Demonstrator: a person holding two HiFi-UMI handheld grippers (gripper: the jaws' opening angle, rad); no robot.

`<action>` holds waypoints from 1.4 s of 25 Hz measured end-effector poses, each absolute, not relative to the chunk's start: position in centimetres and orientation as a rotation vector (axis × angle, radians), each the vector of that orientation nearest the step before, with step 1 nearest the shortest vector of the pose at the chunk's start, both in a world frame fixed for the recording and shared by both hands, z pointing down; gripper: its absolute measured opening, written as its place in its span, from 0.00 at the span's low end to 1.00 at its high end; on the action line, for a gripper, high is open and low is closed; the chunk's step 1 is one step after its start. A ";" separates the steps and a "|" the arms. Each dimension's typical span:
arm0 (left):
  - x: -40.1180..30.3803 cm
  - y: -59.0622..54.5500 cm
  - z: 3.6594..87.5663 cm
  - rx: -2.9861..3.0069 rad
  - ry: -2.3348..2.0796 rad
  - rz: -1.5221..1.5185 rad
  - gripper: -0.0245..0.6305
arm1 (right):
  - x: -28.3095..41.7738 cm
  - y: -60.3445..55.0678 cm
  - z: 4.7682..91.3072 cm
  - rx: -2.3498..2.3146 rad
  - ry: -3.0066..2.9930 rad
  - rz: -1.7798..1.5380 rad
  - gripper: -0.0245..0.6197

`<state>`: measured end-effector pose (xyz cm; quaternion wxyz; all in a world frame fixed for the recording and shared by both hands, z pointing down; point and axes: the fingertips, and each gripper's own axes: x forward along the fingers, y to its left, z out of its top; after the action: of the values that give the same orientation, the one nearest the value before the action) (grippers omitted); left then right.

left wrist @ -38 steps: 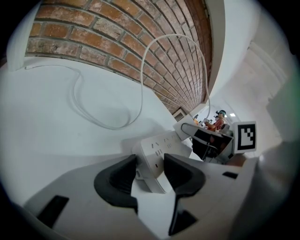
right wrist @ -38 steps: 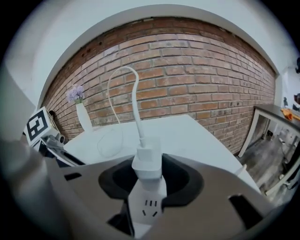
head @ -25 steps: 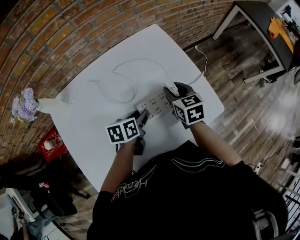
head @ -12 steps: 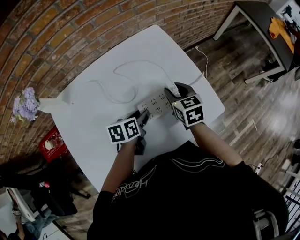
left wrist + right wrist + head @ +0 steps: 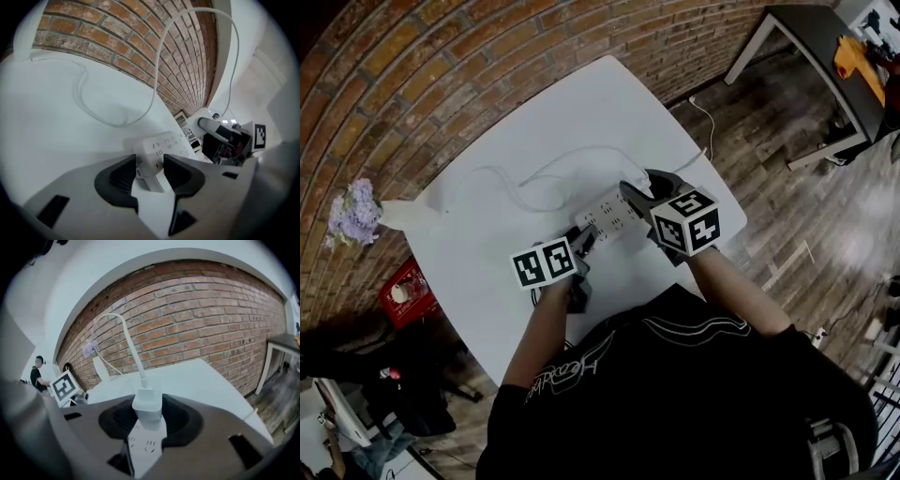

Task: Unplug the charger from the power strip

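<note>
Left gripper [image 5: 150, 160] is clamping the near end of the white power strip [image 5: 162, 144], with its jaws closed on the strip's two sides. It is pinning the strip flat on the white table [image 5: 56, 117].

Just past it, right gripper [image 5: 149, 420] is squeezing the white charger [image 5: 147, 401] by its sides, jaws part-way apart around the block and pads pressing on it. The charger is sitting over the far end of the strip, upright, and the strip's socket face is showing right below it. I cannot tell from these views whether the prongs are fully clear of the socket; the charger looks raised a bit, or right at the point of release.

The charger's white cable [image 5: 129, 341] is rising from its top, then looping loosely across the table toward the brick wall [image 5: 197, 324]. Purple flowers [image 5: 352, 211] are standing at the table's far-left edge, well apart from the work.

Step in hand: the pull-out, one gripper bracing and the other extracting. The next move calls for a straight lift along the prong axis with no twisting. The left clamp needs to be holding firm so the strip is not riding up with the plug. Then carry the charger clear and set it on bare table, watching that cable slack is not snagging.
</note>
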<state>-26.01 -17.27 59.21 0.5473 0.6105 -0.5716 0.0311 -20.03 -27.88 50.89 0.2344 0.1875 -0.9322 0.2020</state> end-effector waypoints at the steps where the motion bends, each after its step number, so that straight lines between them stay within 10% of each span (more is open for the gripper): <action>1: -26.2 -17.0 59.1 1.437 -1.351 0.064 0.31 | -19.9 -27.3 50.9 0.484 -2.560 0.627 0.22; 15: -23.5 -13.0 45.6 1.812 -1.365 -0.199 0.07 | -16.6 -18.3 44.4 0.170 -2.686 0.895 0.23; 35: -12.2 -6.8 33.3 2.002 -1.638 -0.171 0.05 | -5.6 -13.6 36.2 -0.072 -2.821 0.901 0.23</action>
<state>-12.18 -6.81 33.26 0.2712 0.7432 -0.6084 -0.0634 -5.58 -13.56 36.22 0.0895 -0.0243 -0.9485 0.3030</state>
